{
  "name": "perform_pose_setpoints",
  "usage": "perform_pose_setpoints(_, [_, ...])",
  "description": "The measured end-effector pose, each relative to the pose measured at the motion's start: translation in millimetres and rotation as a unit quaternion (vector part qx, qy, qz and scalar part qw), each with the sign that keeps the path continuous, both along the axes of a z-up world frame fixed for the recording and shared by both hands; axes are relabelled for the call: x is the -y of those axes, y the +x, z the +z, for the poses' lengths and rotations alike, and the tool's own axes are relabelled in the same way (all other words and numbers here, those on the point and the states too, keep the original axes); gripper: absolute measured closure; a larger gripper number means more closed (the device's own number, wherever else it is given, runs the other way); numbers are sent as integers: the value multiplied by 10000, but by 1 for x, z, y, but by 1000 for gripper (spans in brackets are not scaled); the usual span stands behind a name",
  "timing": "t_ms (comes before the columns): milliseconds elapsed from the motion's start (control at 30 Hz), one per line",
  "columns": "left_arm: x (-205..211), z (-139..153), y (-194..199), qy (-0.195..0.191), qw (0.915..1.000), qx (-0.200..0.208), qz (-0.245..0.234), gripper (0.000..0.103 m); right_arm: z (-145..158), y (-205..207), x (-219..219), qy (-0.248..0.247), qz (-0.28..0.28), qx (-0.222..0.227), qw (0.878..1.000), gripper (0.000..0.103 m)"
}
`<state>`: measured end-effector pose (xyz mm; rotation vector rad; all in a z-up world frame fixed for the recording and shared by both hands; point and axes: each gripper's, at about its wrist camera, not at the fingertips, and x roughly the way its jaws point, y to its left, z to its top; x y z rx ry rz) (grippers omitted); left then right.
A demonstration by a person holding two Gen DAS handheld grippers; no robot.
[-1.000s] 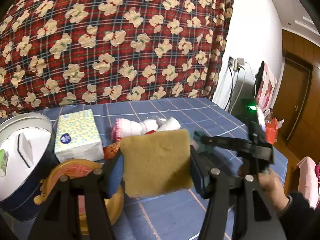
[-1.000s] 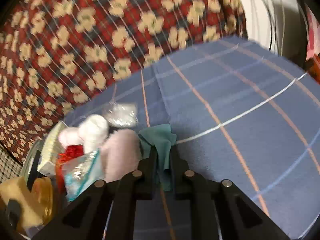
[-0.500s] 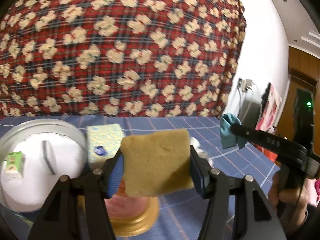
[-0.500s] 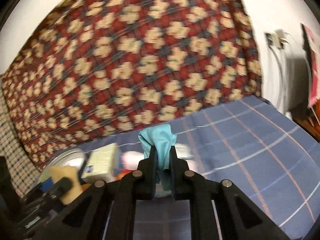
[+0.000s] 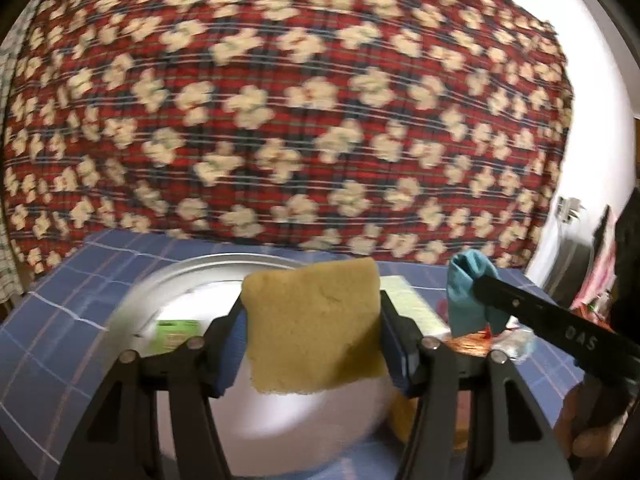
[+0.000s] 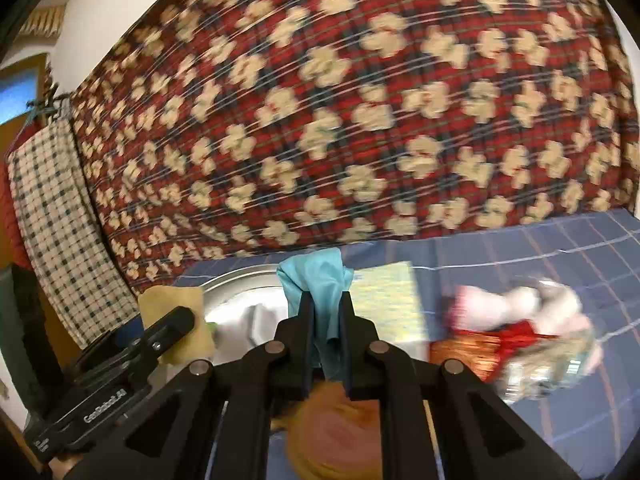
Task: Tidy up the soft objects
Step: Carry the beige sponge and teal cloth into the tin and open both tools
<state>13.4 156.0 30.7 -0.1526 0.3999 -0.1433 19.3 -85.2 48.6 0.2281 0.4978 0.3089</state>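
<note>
My left gripper is shut on a tan sponge and holds it above the round metal tin, which has a white inside. My right gripper is shut on a teal cloth held in the air, just right of the tin; the cloth also shows in the left wrist view. In the right wrist view the sponge and the tin lie to the left. A pile of pink and white soft things lies on the blue checked cover to the right.
A yellow-green tissue pack lies right of the tin. A small green packet sits inside the tin. An orange-rimmed round lid lies below my right gripper. A red flowered blanket rises behind. A checked cloth hangs at left.
Both grippers have swung left towards the tin with their loads. The sponge now hangs over the tin, and the teal cloth has come close beside it.
</note>
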Motion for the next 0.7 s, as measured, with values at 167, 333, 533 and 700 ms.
perform_pose_setpoints(167, [-38, -8, 10, -13, 9994, -109, 341, 44, -3, 12, -56, -42, 305, 46, 9995, 91])
perform_pose_setpoints(333, [-61, -13, 21, -7, 9980, -218, 588, 44, -10, 24, -96, -64, 531, 13, 9986, 91])
perform_pose_setpoints(533, [-69, -16, 48, 29, 9965, -521, 650, 44, -22, 48, -121, -117, 342, -153, 9992, 91])
perform_pose_setpoints(700, [-60, -19, 66, 218, 9952, -753, 579, 43, -34, 70, -119, -55, -100, -431, 9990, 91])
